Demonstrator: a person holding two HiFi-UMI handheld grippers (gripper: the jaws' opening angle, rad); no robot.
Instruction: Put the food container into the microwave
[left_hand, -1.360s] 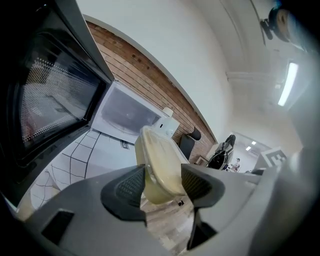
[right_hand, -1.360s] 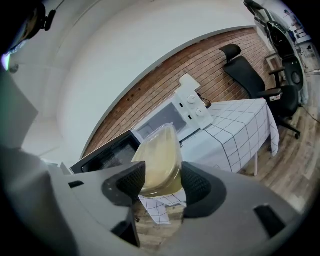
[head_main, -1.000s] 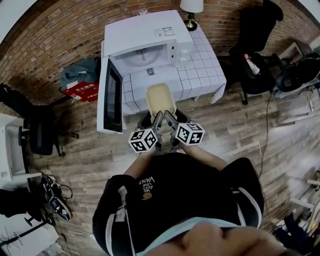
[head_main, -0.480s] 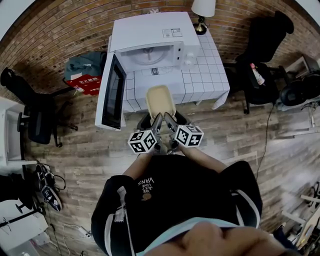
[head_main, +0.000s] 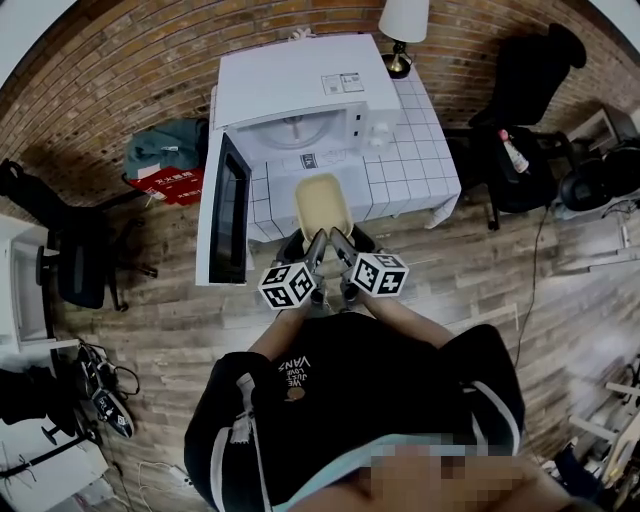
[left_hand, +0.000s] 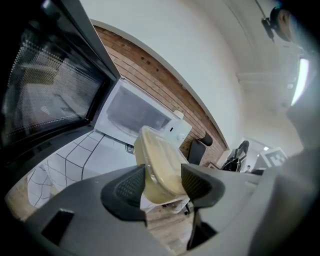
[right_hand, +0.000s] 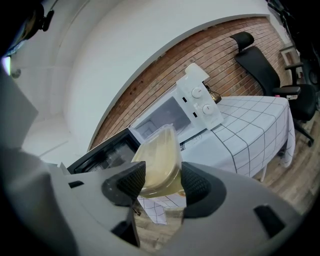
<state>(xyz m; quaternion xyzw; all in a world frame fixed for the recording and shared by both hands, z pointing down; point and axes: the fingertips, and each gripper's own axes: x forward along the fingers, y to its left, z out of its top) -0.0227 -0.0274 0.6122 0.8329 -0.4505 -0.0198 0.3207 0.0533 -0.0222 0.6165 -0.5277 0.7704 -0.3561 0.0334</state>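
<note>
The container (head_main: 322, 203) is clamped at its near end by the left gripper (left_hand: 163, 183) and the right gripper (right_hand: 163, 184), and is held before the microwave (head_main: 300, 85), whose door (head_main: 225, 210) is open.

On checked table (head_main: 420, 150): microwave (head_main: 300, 75), lamp (head_main: 402, 22)

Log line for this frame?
stage: pre-insert | left tool: shut on food container | right tool: shut on food container | microwave: door open | food container: held before opening, not inside

Your black top (head_main: 345, 395) reads "VANS", upside down in the head view. The sticker (head_main: 342, 83) on the microwave (head_main: 290, 75) and the red floor item (head_main: 166, 184) have print too small to read.
</note>
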